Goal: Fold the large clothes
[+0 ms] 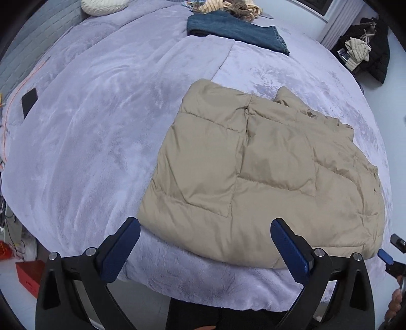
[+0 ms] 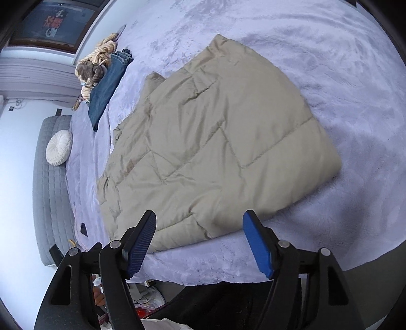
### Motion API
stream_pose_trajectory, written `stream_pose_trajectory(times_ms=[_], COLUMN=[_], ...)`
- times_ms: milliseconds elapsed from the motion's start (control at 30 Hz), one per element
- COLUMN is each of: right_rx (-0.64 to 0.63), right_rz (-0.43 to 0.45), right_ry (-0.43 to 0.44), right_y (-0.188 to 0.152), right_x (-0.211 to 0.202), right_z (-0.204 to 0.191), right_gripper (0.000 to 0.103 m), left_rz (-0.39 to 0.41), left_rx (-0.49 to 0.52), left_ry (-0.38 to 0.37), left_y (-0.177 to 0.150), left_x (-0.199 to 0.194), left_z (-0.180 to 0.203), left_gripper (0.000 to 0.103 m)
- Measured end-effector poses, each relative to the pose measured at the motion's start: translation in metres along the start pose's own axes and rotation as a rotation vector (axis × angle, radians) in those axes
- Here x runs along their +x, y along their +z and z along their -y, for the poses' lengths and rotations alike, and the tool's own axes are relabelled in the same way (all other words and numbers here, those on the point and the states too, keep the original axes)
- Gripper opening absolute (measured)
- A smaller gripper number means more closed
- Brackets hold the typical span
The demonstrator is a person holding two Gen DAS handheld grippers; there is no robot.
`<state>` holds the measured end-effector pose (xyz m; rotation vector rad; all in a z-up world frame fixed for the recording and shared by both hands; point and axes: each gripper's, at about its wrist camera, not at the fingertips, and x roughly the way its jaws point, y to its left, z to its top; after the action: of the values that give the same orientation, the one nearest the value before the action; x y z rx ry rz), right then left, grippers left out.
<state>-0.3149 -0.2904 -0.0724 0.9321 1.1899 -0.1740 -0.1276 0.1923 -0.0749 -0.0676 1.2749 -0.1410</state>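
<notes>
You have a bed (image 1: 88, 142) covered by a pale lilac plush blanket. On it, near the front edge, lies 1 folded beige quilted jacket (image 1: 266, 177). Well apart from it, toward the far side, you see folded blue jeans (image 1: 236, 30) with a heap of striped tan clothes (image 1: 228, 6) touching them. 1 round white cushion (image 1: 104, 6) and 1 dark flat phone-like object (image 1: 29, 101) also rest on the blanket.

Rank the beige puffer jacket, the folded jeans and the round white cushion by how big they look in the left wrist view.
1. Beige puffer jacket, by far the largest, though also nearest the camera.
2. Folded jeans, clearly smaller.
3. Round white cushion, smallest, but cut off by the picture's top edge, so its place behind the jeans is unsure.
</notes>
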Motion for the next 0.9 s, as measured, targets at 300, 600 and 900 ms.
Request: stream_pose_trajectory(times_ms=[300,600,900], right_rx=[-0.061,-0.107,-0.177], right_rz=[-0.028,-0.077,-0.084], right_ry=[-0.023,-0.054,-0.128], right_y=[-0.006,-0.001,0.009], right_x=[0.057,0.109,0.128], right_z=[-0.069,-0.115,-0.135], right_gripper=[0.081,0.103,0.103], left_rz=[-0.051,-0.097,-0.138], left_rx=[0.081,0.117,0.092], left_ry=[-0.041,-0.059,-0.080], left_y=[0.033,0.055,0.066], left_x=[0.024,0.052,0.077], left_z=[-0.016,-0.027,-0.036], left_gripper=[0.103,0.103,0.103])
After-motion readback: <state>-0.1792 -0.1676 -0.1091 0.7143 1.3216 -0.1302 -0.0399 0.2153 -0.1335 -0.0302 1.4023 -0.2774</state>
